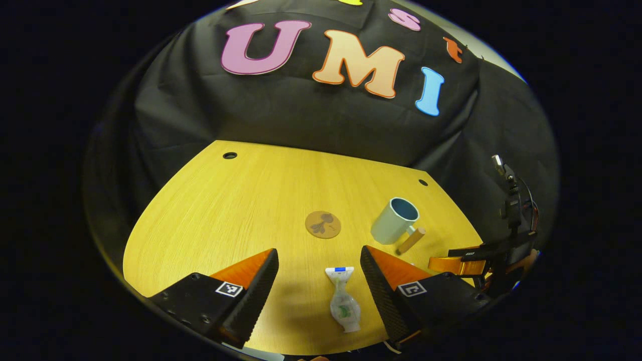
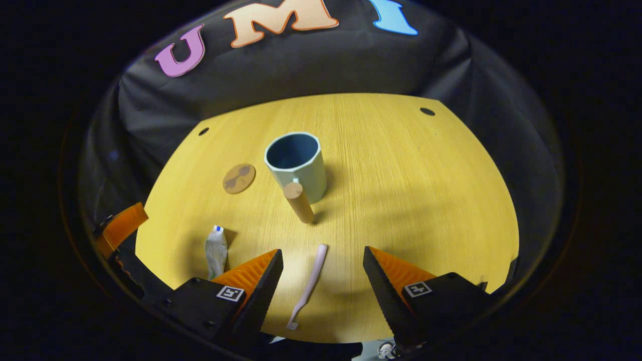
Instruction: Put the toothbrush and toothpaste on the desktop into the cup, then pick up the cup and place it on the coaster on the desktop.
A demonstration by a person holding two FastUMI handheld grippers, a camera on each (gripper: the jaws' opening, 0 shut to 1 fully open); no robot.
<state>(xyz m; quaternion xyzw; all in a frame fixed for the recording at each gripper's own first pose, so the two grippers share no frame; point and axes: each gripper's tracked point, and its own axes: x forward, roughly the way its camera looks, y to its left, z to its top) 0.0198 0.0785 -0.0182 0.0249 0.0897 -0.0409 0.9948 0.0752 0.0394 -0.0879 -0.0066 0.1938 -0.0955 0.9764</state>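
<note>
Yellow wood-grain desktop [image 2: 411,190] is carrying everything in the task. In the left gripper view, the left gripper [image 1: 319,273] is hovering low with its jaws spread wide, and the toothpaste [image 1: 342,301] is lying flat on the desktop between the two fingers, touching neither. Beyond it the round coaster [image 1: 323,224] is sitting bare, and to its right the cup [image 1: 395,220] is standing upright with its wooden handle [image 1: 411,240] pointing toward the camera. At the right edge of that view, part of the other gripper is showing, though it is too dark to make out much. In the right gripper view, the right gripper [image 2: 323,273] is also hanging with its jaws spread, and the toothbrush [image 2: 308,286] is lying on the desktop in the gap between its fingers, apparently untouched. The cup is standing farther back, nothing in it, with the coaster just left of it.
</note>
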